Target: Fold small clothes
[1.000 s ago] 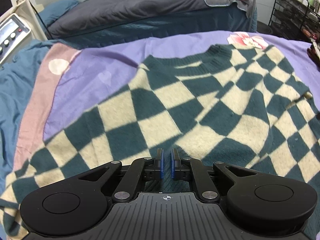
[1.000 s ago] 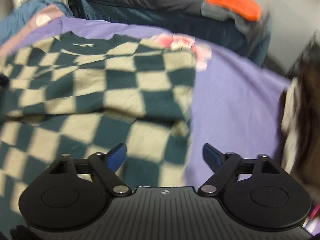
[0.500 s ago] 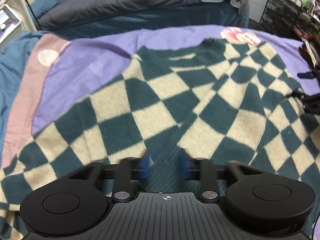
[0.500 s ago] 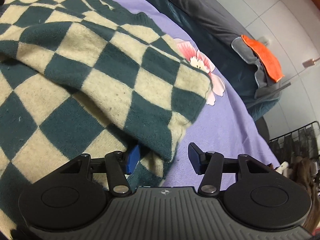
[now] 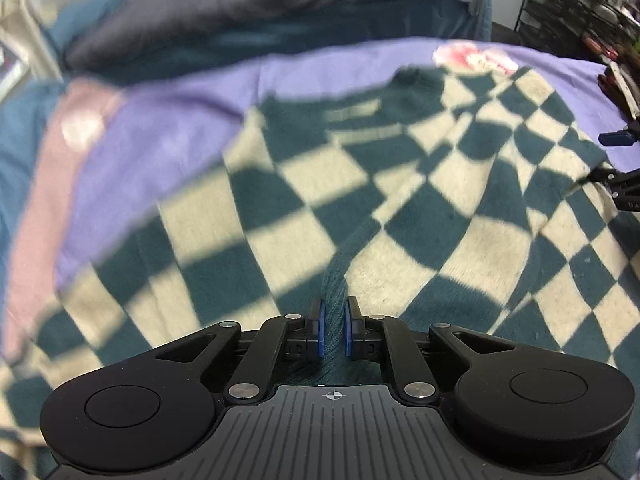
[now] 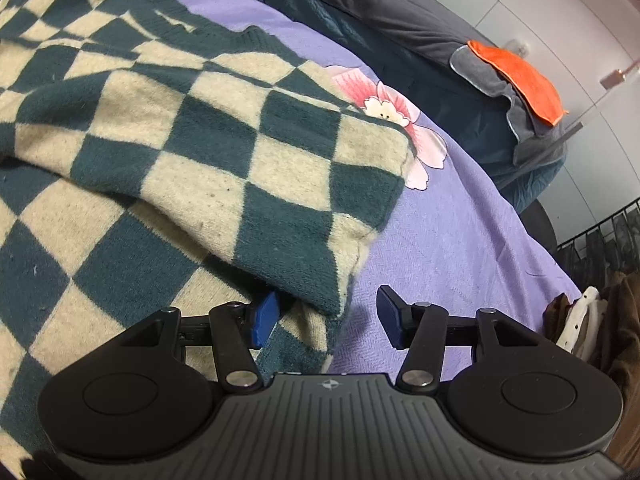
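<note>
Here the left gripper (image 5: 333, 330) is closing, pinching a ridge of the checkered sweater (image 5: 400, 208) lying on the purple bedspread (image 6: 460, 240); the right gripper (image 6: 326, 318) is straddling its edge, unclenched.

Dark-green-and-cream checkered knit sweater (image 5: 420, 208) lies on purple floral bedspread (image 6: 460, 248); grey pillow (image 5: 240, 12) behind it, black wire rack (image 5: 576, 8) far right.

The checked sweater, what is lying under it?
Under the sweater lies a purple blanket with a pink flower print half covered by its edge. Whatever lies beneath the middle is hidden.
</note>
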Motion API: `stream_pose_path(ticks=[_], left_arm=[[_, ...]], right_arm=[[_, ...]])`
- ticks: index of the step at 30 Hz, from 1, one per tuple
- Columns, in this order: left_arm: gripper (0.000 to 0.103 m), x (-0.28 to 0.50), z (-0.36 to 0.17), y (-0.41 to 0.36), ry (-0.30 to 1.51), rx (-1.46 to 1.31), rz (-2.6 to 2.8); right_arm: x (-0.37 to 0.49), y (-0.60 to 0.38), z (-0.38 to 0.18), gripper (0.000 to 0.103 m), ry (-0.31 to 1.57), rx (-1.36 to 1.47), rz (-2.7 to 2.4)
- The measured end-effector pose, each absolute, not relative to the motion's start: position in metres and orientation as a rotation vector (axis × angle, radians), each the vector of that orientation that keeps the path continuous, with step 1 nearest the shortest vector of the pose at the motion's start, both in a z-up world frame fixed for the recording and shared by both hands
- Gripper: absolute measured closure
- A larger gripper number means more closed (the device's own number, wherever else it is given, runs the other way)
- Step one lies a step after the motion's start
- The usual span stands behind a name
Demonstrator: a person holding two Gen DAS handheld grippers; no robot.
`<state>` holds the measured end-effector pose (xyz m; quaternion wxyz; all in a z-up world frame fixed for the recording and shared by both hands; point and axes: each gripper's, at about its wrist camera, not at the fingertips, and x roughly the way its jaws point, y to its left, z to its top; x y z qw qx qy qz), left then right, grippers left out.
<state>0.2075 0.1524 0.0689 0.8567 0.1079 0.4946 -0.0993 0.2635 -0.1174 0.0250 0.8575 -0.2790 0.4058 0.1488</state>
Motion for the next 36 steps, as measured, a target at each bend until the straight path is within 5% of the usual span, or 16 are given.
stream_pose_path(ticks=[3,9,11,13,18,21,22,36], left_arm=[[0.059,0.220,0.093,0.167,0.990,0.170,-0.165],[0.059,0.263,0.089,0.192,1.039,0.149,-0.119],[0.059,0.274,0.071,0.193,1.084,0.139,-0.109],[0.057,0.282,0.053,0.194,1.127,0.117,-0.086],[0.040,0.290,0.045,0.203,1.141,-0.016,-0.012],[0.016,0.284,0.053,0.208,1.128,0.007,-0.008],[0.001,0.280,0.056,0.211,1.117,0.028,0.001],[0.000,0.226,0.061,0.279,1.120,-0.101,0.208]], right_arm=[[0.262,-0.124,0.025,0.062,0.851,-0.567,0.274],[0.262,-0.137,0.028,0.063,0.879,-0.444,0.227],[0.265,-0.141,0.029,0.060,0.906,-0.380,0.198],[0.268,-0.146,0.031,0.044,0.921,-0.325,0.149],[0.271,-0.165,0.032,0.039,0.984,-0.168,0.110],[0.264,-0.172,0.039,0.039,1.014,-0.128,0.109],[0.259,-0.176,0.043,0.039,1.011,-0.105,0.115],[0.277,-0.136,0.068,0.054,0.925,0.017,0.389]])
